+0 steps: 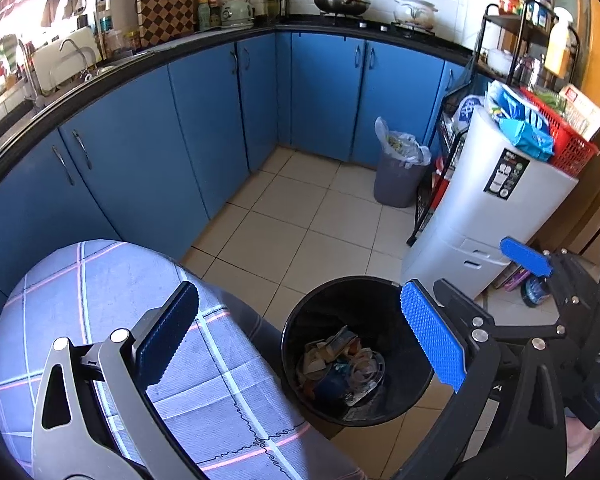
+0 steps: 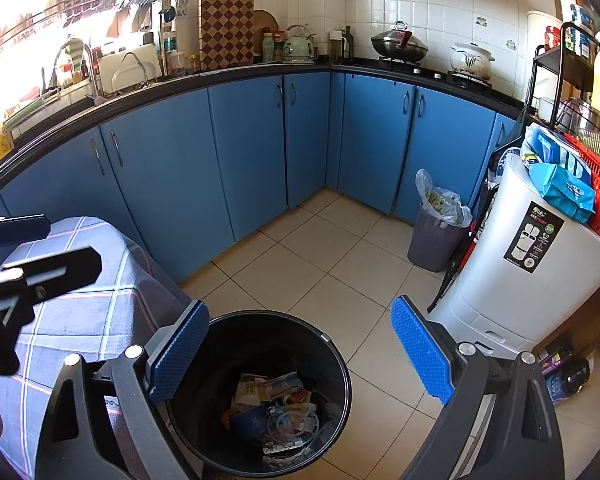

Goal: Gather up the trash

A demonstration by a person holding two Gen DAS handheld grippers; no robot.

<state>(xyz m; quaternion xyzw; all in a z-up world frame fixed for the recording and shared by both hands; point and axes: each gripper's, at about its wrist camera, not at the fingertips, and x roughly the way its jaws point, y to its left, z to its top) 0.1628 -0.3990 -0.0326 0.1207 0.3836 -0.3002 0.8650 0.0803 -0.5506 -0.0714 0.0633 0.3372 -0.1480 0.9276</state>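
A black round trash bin [image 1: 300,320] stands on the tiled floor beside the table; it also shows in the right wrist view [image 2: 336,360]. Crumpled paper, wrappers and plastic trash [image 1: 340,364] lie at its bottom, also seen from the right wrist [image 2: 272,404]. My left gripper [image 1: 300,336] is open and empty, above the table edge and the bin. My right gripper [image 2: 300,352] is open and empty, right over the bin mouth. The right gripper's blue finger [image 1: 526,256] shows in the left wrist view. The left gripper's dark fingers [image 2: 20,226] show at the left of the right wrist view.
A table with a grey checked cloth [image 1: 100,280] is at the left. Blue cabinets [image 1: 220,112] line the walls. A grey bin with a plastic bag [image 1: 400,168] stands in the corner. A white appliance [image 1: 492,208] with a red basket [image 1: 568,140] stands at the right.
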